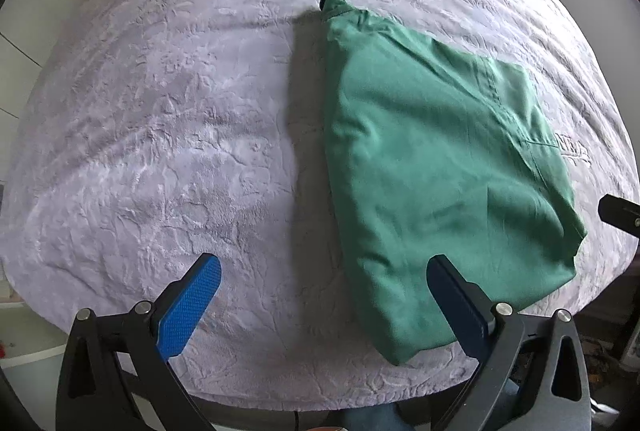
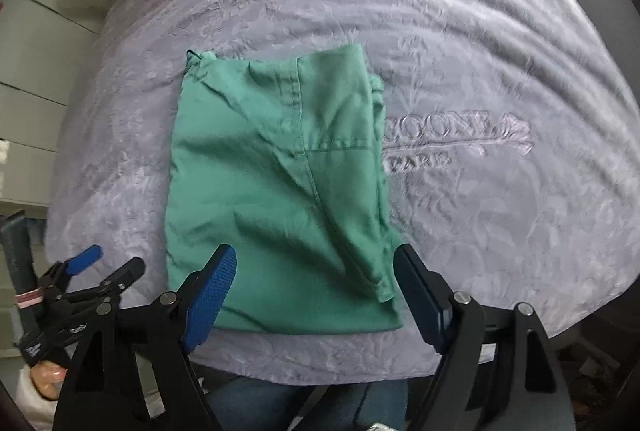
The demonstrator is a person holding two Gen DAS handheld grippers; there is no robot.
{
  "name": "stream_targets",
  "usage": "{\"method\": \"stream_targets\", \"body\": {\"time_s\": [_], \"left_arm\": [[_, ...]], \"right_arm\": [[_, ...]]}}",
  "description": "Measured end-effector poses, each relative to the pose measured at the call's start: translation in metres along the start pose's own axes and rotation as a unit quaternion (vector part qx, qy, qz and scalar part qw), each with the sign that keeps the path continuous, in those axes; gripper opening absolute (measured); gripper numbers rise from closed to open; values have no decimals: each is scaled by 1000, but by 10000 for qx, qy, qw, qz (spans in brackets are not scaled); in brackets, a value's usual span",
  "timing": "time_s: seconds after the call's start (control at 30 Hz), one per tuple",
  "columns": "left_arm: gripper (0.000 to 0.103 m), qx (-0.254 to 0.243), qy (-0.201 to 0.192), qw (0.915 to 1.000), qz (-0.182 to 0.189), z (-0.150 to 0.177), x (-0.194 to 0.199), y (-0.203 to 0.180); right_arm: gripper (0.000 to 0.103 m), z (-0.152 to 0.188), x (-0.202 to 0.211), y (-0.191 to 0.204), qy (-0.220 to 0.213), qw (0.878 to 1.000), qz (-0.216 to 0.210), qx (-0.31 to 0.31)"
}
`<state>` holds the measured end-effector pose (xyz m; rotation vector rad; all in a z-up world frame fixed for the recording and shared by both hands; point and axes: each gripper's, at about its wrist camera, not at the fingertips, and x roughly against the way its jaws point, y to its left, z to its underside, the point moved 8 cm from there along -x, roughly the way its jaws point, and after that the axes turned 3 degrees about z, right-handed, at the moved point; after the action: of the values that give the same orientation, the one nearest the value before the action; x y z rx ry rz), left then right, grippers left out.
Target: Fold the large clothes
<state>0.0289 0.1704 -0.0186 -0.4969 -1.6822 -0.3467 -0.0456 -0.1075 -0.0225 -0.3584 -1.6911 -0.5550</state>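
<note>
Left tool and right tool both gape wide, empty, above the bed's near edge.

The folded green garment lies at one o'clock from the left tool and twelve o'clock from the right, long axis running away from both; the right seems nearer.

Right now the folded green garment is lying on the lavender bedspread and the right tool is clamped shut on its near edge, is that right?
Not quite. The right tool is open and grips nothing, as the right wrist view shows. The folded green garment does lie on the lavender bedspread.
</note>
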Motion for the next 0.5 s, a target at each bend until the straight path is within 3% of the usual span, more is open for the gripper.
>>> {"method": "stream_targets", "body": {"time_s": [0.13, 0.2, 0.5], "left_arm": [[103, -17, -74, 9999, -124, -3, 3, -1], [103, -19, -124, 9998, -184, -5, 5, -1], [103, -29, -242, 9995, -224, -9, 14, -7]], "right_arm": [[91, -3, 2, -2, -91, 9988, 455, 169], [103, -5, 5, -2, -240, 9975, 608, 265], [103, -4, 6, 0, -238, 9973, 646, 257]]}}
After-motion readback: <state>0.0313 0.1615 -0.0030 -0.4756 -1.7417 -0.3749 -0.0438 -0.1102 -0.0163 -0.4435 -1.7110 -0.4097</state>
